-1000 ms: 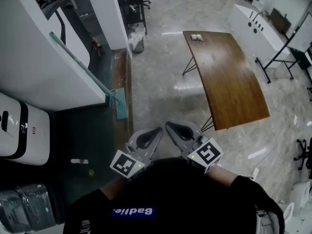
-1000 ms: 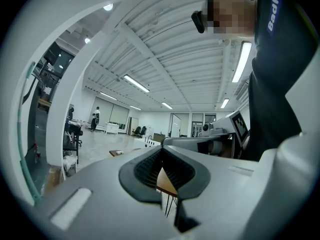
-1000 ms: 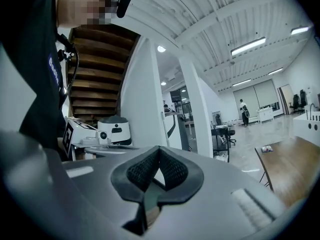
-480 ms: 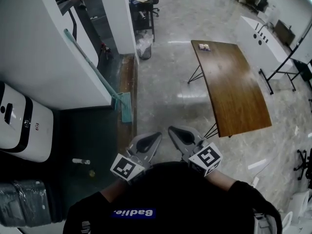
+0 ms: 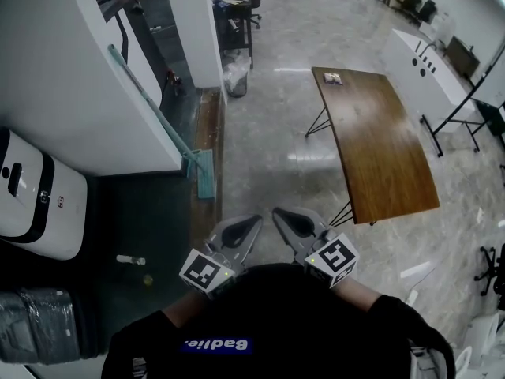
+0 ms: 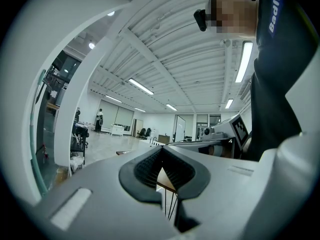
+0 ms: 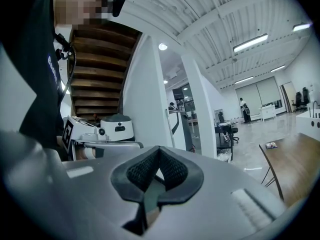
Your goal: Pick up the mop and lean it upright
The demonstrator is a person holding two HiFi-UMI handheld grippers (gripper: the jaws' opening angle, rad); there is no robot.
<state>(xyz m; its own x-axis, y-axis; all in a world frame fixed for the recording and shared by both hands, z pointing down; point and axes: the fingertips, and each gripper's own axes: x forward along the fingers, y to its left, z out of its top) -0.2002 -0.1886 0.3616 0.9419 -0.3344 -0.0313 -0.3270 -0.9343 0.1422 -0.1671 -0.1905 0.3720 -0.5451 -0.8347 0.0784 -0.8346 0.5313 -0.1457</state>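
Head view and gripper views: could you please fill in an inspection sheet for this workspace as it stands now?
Surface: glossy stone floor, with a dark strip along the wall.
Job's things: mop leans handle-up against the white wall, head on the floor.
Clutter: small bottle and a yellow bit on the dark strip; wrapped bundle at lower left.
Grippers: left gripper and right gripper both shut, empty, close to the body, apart from the mop.
Cables: nothing seen.
Surroundings: wooden table, white appliance, lined bin by the pillar.
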